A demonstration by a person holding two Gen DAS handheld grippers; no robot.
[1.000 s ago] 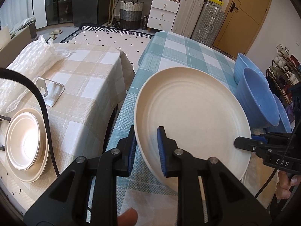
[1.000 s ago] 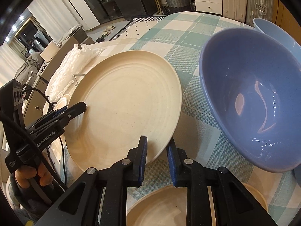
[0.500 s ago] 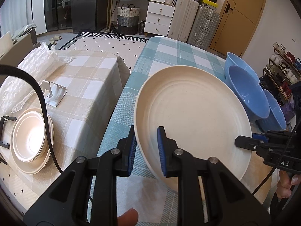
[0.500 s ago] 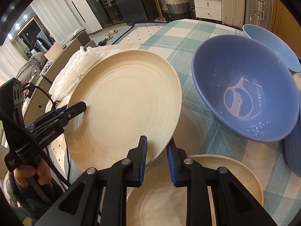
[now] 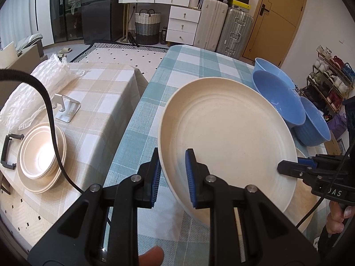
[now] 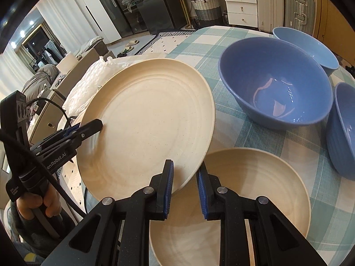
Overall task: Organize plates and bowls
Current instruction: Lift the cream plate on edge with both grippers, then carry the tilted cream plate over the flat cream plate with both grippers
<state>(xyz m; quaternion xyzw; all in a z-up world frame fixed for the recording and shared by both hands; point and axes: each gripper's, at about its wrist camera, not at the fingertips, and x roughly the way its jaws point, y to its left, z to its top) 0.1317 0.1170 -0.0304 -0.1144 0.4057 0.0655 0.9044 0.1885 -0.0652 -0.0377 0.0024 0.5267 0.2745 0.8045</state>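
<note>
The large cream plate [image 5: 228, 137] is held tilted above the teal-checked surface [image 5: 188, 66], gripped at two points of its rim. The left tool [image 5: 172, 173] has its blue-padded fingers pressed against the plate's near-left rim, one finger on the upper face and one beneath. The right tool [image 6: 184, 186] pinches the opposite rim in the same manner; in the left wrist view it enters at the plate's right edge [image 5: 288, 167]. In the right wrist view, the left tool appears at the plate's left edge [image 6: 97, 125], closed on the rim. Directly below the held plate, toward its right side, a second cream plate [image 6: 255, 190] lies flat on the teal-checked surface, partly covered by the right tool's body. Right of and beyond the held plate stand three blue bowls: a large blue bowl [image 6: 275, 82] closest to the plate, a lighter blue bowl [image 6: 310, 46] behind it, and a ribbed blue bowl [image 6: 342, 130] at the far right. Left of the held plate, across a gap, a beige-checked surface [image 5: 104, 93] carries a stack of cream dishes [image 5: 42, 155], with bowls nested on a plate. Beyond that stack lie a metal stand [image 5: 66, 108] and a sheet of bubble wrap [image 5: 37, 84]. A black cable [image 5: 51, 122] runs across the stack in the left wrist view.
</note>
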